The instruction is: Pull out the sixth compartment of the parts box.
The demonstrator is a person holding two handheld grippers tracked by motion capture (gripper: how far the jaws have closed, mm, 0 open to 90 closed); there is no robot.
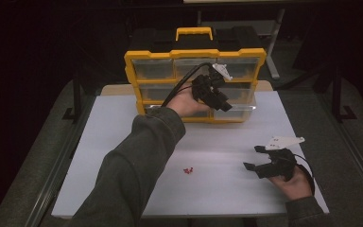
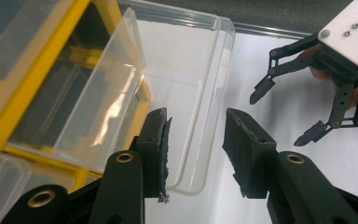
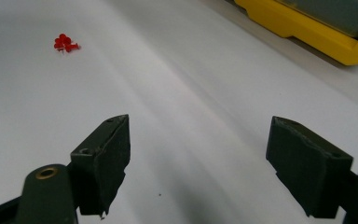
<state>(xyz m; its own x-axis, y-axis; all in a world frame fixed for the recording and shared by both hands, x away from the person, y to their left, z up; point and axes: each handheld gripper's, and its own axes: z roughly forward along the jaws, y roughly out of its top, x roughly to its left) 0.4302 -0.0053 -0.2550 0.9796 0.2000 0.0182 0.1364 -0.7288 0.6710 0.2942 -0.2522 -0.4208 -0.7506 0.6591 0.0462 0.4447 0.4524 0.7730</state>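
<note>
Left gripper (image 2: 193,140) at the yellow organizer (image 1: 194,85), jaws parted astride the pulled-out clear drawer (image 2: 186,88) front, pads off it; right gripper (image 3: 219,163) wide open, empty, low over the white table (image 1: 217,142); red pins (image 3: 65,43) lie mid-table.

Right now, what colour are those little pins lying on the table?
Red. The pins show best in the right gripper view, lying loose on the white table.

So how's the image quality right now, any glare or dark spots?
High view: dim surroundings, only the white table lit. Left gripper view: glare streaks on the clear drawer, near jaws soft. Right gripper view: red pushpins slightly blurred, table evenly lit.
</note>
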